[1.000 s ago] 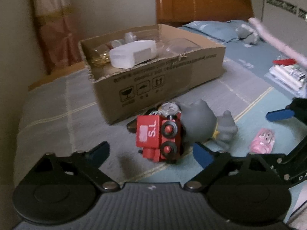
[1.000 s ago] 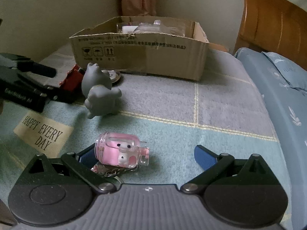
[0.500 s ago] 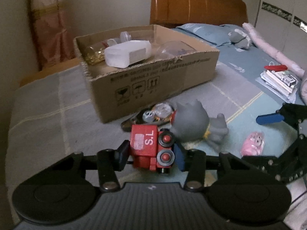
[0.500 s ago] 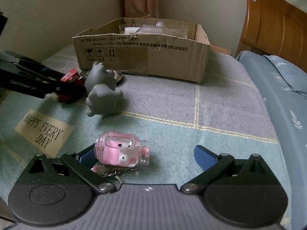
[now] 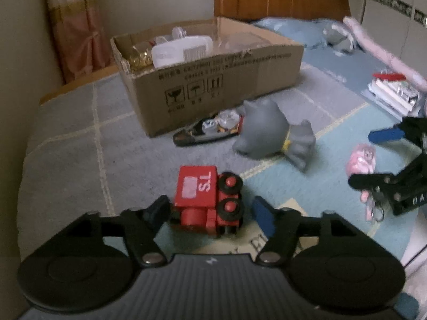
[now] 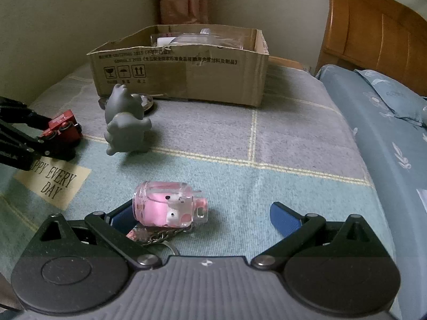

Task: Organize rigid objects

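Note:
A red toy train block [image 5: 206, 200] marked "S.L" lies between the fingers of my left gripper [image 5: 210, 210]. The left finger touches it, the right finger stands a small gap off, so the jaws are open. The train also shows in the right wrist view [image 6: 62, 129]. A pink keychain bottle [image 6: 168, 204] lies on the blanket between the wide-open fingers of my right gripper [image 6: 202, 214], against the left finger. A grey rubber toy [image 5: 272, 133] lies beyond the train. The cardboard box [image 5: 213, 80] holding several items stands behind.
A dark flat toy with clear parts [image 5: 205, 130] lies in front of the box. A stack of packets [image 5: 392, 93] sits at the right on the blue bedding. A wooden headboard [image 6: 373, 29] and a wall bound the bed.
My left gripper closed around the train, pulled it back away from the grey toy and the box, and its jaws have now opened slightly. The right gripper stayed over the pink bottle.

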A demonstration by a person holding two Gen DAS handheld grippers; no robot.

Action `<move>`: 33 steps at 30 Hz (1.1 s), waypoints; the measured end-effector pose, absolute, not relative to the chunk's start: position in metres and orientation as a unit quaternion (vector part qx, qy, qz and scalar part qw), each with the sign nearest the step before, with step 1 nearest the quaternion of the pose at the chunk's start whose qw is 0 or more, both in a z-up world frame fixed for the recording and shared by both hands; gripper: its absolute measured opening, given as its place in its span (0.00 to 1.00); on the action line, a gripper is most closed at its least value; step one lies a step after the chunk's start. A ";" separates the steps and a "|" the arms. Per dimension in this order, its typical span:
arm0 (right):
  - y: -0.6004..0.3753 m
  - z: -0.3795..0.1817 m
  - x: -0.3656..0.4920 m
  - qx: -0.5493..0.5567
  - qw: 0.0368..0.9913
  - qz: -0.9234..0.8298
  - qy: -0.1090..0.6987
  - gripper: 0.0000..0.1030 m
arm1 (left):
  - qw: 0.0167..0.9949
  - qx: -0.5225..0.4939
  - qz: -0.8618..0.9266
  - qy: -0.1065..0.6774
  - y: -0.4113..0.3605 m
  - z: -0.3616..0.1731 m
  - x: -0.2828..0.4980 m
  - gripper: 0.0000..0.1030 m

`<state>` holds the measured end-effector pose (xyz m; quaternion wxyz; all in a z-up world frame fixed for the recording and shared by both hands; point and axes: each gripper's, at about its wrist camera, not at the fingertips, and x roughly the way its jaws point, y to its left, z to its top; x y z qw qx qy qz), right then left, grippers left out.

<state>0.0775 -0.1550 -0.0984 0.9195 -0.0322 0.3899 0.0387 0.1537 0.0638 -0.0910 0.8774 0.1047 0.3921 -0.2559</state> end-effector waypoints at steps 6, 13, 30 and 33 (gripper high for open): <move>-0.155 -0.099 0.078 -0.032 0.920 0.040 0.390 1.00 | 0.878 0.107 -0.253 0.392 0.054 -0.097 0.153 0.95; -0.156 -0.099 0.077 -0.032 0.920 0.041 0.388 1.00 | 0.881 0.103 -0.238 0.396 0.048 -0.098 0.154 0.99; -0.134 -0.095 0.074 -0.048 0.916 0.075 0.390 0.89 | 0.881 0.106 -0.247 0.390 0.056 -0.093 0.156 0.78; -0.129 -0.092 0.073 -0.052 0.915 0.081 0.391 0.79 | 0.880 0.110 -0.248 0.389 0.058 -0.090 0.156 0.64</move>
